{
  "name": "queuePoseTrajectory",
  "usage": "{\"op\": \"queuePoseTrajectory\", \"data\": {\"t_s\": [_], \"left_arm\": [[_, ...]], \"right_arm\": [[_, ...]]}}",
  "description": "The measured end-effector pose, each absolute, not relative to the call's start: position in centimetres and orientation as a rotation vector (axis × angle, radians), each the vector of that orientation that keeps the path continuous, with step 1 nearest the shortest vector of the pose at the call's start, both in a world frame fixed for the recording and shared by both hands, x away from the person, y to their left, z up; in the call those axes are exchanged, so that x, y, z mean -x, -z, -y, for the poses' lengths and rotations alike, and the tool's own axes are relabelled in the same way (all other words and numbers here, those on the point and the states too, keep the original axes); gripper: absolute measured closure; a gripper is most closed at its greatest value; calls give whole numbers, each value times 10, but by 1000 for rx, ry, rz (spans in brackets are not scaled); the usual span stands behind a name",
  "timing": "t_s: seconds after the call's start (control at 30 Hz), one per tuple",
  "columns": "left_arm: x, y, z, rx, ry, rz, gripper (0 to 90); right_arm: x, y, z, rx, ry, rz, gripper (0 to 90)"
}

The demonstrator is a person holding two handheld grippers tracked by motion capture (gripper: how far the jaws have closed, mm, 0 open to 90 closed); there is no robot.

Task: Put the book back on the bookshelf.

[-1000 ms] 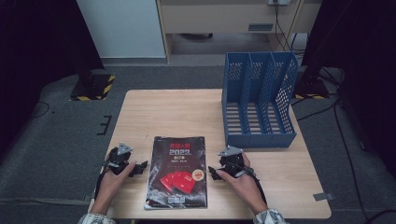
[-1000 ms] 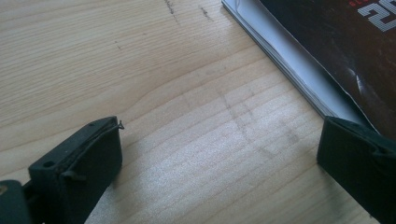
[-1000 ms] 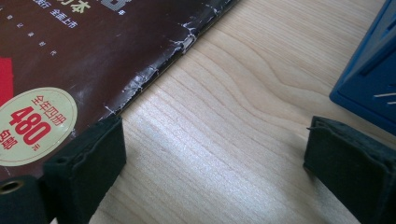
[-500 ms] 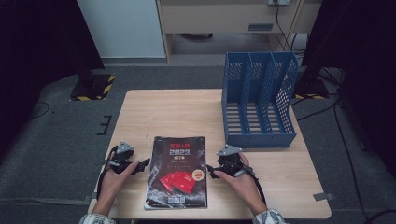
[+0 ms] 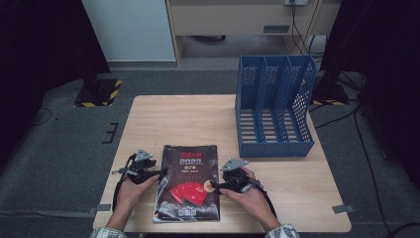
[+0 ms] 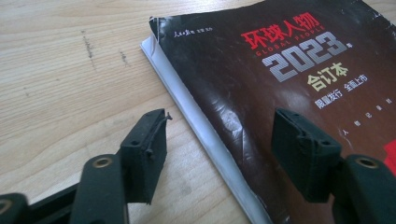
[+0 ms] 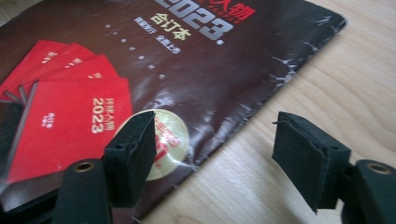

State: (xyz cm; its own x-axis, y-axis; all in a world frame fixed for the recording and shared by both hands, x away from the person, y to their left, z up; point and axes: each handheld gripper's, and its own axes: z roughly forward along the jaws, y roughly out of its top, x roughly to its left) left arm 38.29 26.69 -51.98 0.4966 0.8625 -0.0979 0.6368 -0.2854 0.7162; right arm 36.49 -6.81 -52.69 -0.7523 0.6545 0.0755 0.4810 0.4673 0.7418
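A dark magazine (image 5: 188,186) with red booklets printed on its cover lies flat near the table's front edge. My left gripper (image 5: 157,173) is open at the magazine's left edge; in the left gripper view its jaws straddle the white page edge of the magazine (image 6: 280,93), one over wood and one over the cover. My right gripper (image 5: 214,187) is open at the right edge; in the right gripper view one jaw hangs over a gold seal on the magazine (image 7: 140,60) and the other over bare table. Neither gripper holds anything.
A blue three-slot file holder (image 5: 274,106) stands at the back right of the wooden table (image 5: 178,119). Cables trail from both grippers toward the person's forearms. A white cabinet and dark floor lie beyond the table.
Both grippers have edged inward toward the magazine's side edges. The magazine has not moved.
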Motion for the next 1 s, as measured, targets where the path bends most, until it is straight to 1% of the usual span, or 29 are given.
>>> {"op": "queuePoseTrajectory", "data": {"t_s": [0.07, 0.1, 0.17, 0.23, 0.3, 0.4, 0.53, 0.8, 0.83, 1.0], "left_arm": [[-384, 521, -267, -2026, -422, -1238, 360], [-385, 521, -267, -2023, -432, -1242, 352], [-388, 522, -268, -2011, -457, -1247, 334], [-392, 524, -269, -1996, -442, -1262, 308], [-394, 526, -268, -1990, -426, -1264, 304], [-396, 527, -265, -1992, -409, -1272, 348], [-394, 526, -262, -2013, -388, -1259, 357], [-391, 526, -258, -2021, -357, -1253, 369], [-390, 526, -257, -2016, -333, -1251, 369], [-389, 525, -257, -1995, -307, -1266, 407]], "right_arm": [[-364, 528, 65, -986, -1159, -2499, 254], [-364, 529, 63, -986, -1157, -2508, 208], [-364, 530, 59, -978, -1174, -2529, 207], [-363, 532, 54, -962, -1161, -2539, 198], [-362, 533, 52, -957, -1154, -2550, 187], [-361, 534, 48, -958, -1141, -2552, 170], [-361, 536, 45, -955, -1142, -2532, 157], [-360, 536, 44, -952, -1138, -2521, 159], [-360, 536, 44, -956, -1139, -2519, 158], [-359, 536, 45, -960, -1137, -2522, 158]]}}
